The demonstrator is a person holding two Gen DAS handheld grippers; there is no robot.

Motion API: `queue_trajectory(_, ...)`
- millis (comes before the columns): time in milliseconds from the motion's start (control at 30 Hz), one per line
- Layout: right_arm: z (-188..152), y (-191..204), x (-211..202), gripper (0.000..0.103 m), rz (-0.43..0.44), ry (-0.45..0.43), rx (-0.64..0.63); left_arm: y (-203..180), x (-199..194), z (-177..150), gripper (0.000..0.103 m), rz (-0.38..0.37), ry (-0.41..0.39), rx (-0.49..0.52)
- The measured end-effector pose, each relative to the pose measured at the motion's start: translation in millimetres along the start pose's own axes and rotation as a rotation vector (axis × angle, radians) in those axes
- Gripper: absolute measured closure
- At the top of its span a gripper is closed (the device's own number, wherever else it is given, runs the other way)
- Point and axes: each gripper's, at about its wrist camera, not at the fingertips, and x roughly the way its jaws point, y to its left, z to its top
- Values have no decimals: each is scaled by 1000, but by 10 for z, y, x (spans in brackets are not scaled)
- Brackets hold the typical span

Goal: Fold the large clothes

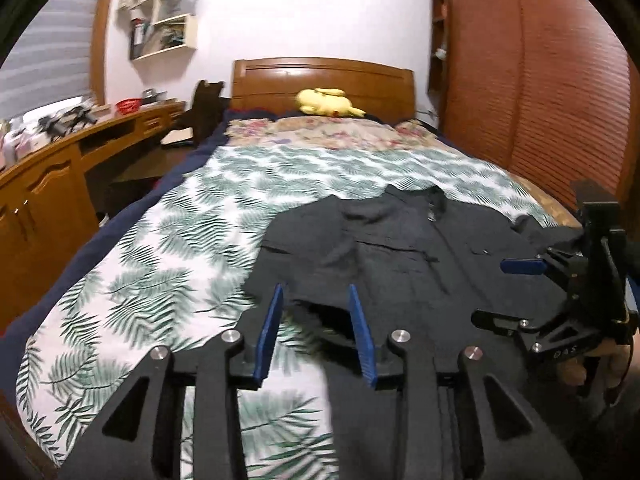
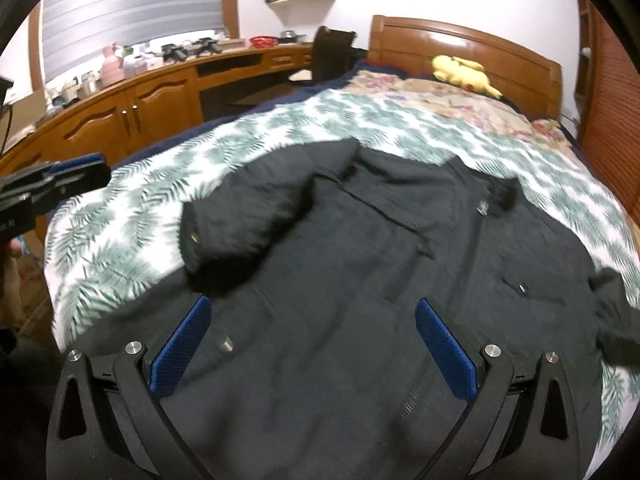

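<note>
The bed (image 1: 132,264) filled the room, its quilt cotton-looking, white with a print of green fern fronds, giving way to a floral cover toward the arched, glossy wooden headboard (image 1: 320,80). A yellow plush toy (image 1: 328,102) lay at the foot of that headboard. Beside the bed ran a curved wooden desk (image 2: 132,92) with panelled doors and a cluttered top. On the quilt, well short of the headboard, a large black jacket (image 2: 360,240) lay spread front-up, its matte fabric creased, one sleeve (image 2: 248,208) folded inward across the chest and a small metal snap visible near the hem. The right tongs (image 2: 316,344) hovered over the jacket's lower part, ribbed blue pads spread wide, holding nothing. The left tongs (image 1: 316,332) sat over the jacket's edge, blue pads parted and empty.
</note>
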Motion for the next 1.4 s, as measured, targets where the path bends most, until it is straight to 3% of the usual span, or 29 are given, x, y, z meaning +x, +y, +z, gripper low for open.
queue_trajectory(367, 399, 721, 798, 0, 70, 83, -103, 544, -116, -170, 58, 52, -1, -44)
queue_trajectory(600, 358, 801, 1212, 6, 73, 203, -123, 617, -106, -210, 53, 43, -1, -49)
queue_trajectory(667, 326, 787, 1266, 18, 62, 227, -142, 603, -95, -207, 53, 45, 1, -46)
queue_trajectory(700, 313, 777, 1279, 40, 53, 235, -155, 582, -93, -201, 53, 46, 0, -43)
queue_trajectory(733, 300, 759, 1283, 69, 39, 238, -167, 559, -90, -199, 53, 46, -1, -40)
queue_trajectory(833, 272, 646, 1174, 92, 34, 218, -178, 489, -69, -190, 52, 29, -3, -25)
queue_trajectory(900, 267, 536, 1038, 98, 31, 195, -162, 419, -28, -175, 52, 25, -2, -2)
queue_trajectory(1167, 242, -107, -98, 100, 18, 27, -82, 183, 88, -135, 52, 14, 8, 30)
queue_trajectory(1400, -39, -522, -789, 100, -24, -46, 14, -11, 161, -71, 52, -28, -1, 25)
